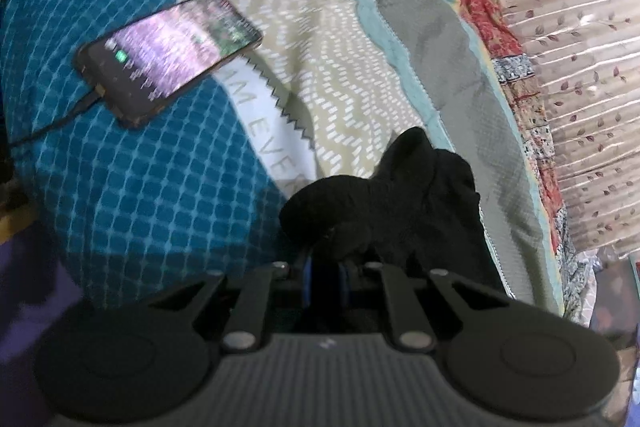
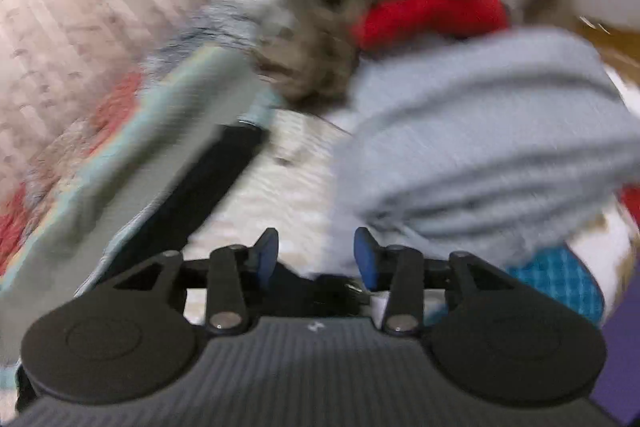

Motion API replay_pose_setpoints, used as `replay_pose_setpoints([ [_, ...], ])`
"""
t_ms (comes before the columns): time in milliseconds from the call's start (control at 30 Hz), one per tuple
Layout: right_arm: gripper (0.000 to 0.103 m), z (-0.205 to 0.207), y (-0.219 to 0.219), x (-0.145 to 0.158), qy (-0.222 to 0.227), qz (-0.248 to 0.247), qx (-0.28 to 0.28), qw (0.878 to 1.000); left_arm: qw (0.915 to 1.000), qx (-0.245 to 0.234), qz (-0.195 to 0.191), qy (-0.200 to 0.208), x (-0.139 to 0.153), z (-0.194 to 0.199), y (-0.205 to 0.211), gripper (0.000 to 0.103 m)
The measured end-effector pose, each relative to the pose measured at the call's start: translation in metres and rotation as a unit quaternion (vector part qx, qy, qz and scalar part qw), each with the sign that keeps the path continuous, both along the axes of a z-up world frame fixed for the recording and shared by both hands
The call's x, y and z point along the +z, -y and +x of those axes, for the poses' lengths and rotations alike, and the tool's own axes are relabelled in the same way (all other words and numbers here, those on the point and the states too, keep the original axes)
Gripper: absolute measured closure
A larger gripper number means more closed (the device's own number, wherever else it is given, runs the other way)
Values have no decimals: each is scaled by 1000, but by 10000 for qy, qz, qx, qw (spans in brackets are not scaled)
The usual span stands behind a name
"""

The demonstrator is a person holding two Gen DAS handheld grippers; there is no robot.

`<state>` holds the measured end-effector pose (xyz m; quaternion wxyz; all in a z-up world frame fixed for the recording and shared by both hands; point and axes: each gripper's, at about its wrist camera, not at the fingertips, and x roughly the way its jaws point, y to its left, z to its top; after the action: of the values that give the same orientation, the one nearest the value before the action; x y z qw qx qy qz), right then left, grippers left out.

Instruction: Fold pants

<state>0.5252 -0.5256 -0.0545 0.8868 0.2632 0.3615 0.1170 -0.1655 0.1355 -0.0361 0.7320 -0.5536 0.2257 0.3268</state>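
Well, L gripper clamps black pants, no containers

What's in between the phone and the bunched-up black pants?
Left wrist view: only bedding, a beige zigzag-patterned cloth and a white lettered strip, between the black smartphone and the black fabric pants.

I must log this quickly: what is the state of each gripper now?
Left gripper: shut on the black pants.
Right gripper: open, nothing between its pads.
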Motion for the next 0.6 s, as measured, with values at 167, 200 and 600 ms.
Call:
replay_pose_setpoints([
  [167, 58, -52, 40, -7, 228, 693, 87, 9973, 9999, -13, -120, -67, -5, -2, -2, 92],
  [200, 58, -62, 40, -7, 191, 733, 158, 9970, 9999, -10, -121, -86, -4, -1, -2, 92],
  [600, 94, -17, -43, 5, -415, 213, 453, 9979, 9998, 0, 19, 203, 16, 4, -8, 93],
])
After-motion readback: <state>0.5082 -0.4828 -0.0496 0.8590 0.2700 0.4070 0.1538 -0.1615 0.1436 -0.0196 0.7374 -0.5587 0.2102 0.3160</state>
